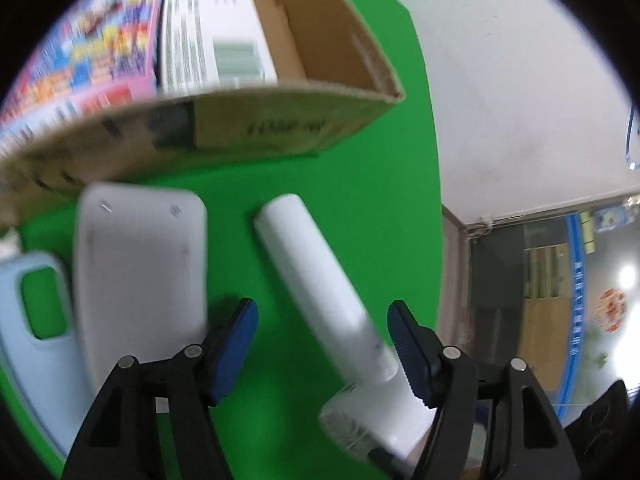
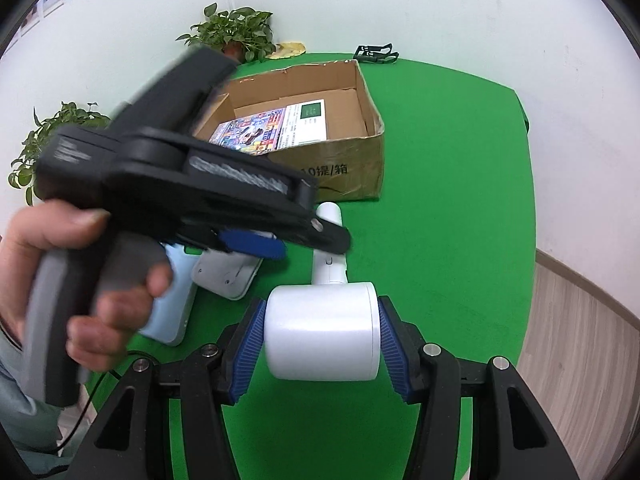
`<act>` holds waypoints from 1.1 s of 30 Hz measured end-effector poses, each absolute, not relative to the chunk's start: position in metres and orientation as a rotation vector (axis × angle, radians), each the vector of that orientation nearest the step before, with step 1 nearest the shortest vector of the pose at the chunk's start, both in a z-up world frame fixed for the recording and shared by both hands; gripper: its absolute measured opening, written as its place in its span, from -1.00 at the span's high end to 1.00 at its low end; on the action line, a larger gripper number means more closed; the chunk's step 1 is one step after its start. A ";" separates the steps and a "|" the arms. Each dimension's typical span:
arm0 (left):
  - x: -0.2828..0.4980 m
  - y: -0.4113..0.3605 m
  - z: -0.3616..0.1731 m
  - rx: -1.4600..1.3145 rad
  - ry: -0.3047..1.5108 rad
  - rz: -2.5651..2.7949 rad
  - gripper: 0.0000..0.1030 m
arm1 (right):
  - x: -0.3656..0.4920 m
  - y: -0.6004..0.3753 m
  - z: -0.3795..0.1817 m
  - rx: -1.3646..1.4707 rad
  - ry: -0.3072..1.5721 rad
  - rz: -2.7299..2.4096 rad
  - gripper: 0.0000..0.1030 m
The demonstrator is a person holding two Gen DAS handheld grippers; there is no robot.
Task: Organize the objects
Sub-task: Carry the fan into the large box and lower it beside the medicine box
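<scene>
White wall, green table, potted plants, wood-look floor.

The green-covered table carries an open cardboard box, a grey case, a pale blue case and a black clip.

We found both wrist cameras close above the green table, angled steeply downward. Both views shared the cardboard box and the white handheld appliance; the right also caught the left gripper.
</scene>
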State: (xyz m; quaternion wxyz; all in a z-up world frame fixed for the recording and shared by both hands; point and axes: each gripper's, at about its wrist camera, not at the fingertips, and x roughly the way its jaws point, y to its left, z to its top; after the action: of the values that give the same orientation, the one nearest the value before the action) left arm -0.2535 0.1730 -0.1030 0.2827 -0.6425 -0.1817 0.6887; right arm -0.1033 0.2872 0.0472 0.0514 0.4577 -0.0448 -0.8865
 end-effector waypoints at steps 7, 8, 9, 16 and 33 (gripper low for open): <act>-0.256 0.170 -0.097 -1.650 -0.427 1.893 0.14 | -0.097 0.270 0.045 1.374 -0.068 -2.723 -0.01; -0.256 0.168 -0.090 -1.623 -0.418 1.913 0.16 | -0.095 0.271 0.047 1.367 -0.067 -2.726 -0.01; -0.256 0.167 -0.083 -1.603 -0.411 1.932 0.17 | -0.094 0.268 0.049 1.351 -0.038 -2.739 -0.01; -0.258 0.156 -0.012 -1.407 -0.350 2.073 0.20 | -0.083 0.270 0.084 1.153 -0.048 -2.828 -0.01; -0.365 0.190 0.064 -1.248 -0.310 2.130 0.23 | -0.184 0.266 0.136 0.952 0.165 -2.924 -0.02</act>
State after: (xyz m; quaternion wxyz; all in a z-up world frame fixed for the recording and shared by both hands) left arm -0.3645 0.1896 0.0637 0.3209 -0.4750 -0.1181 0.8108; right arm -0.1836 0.2657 0.1356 0.0310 0.3089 0.0536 -0.9491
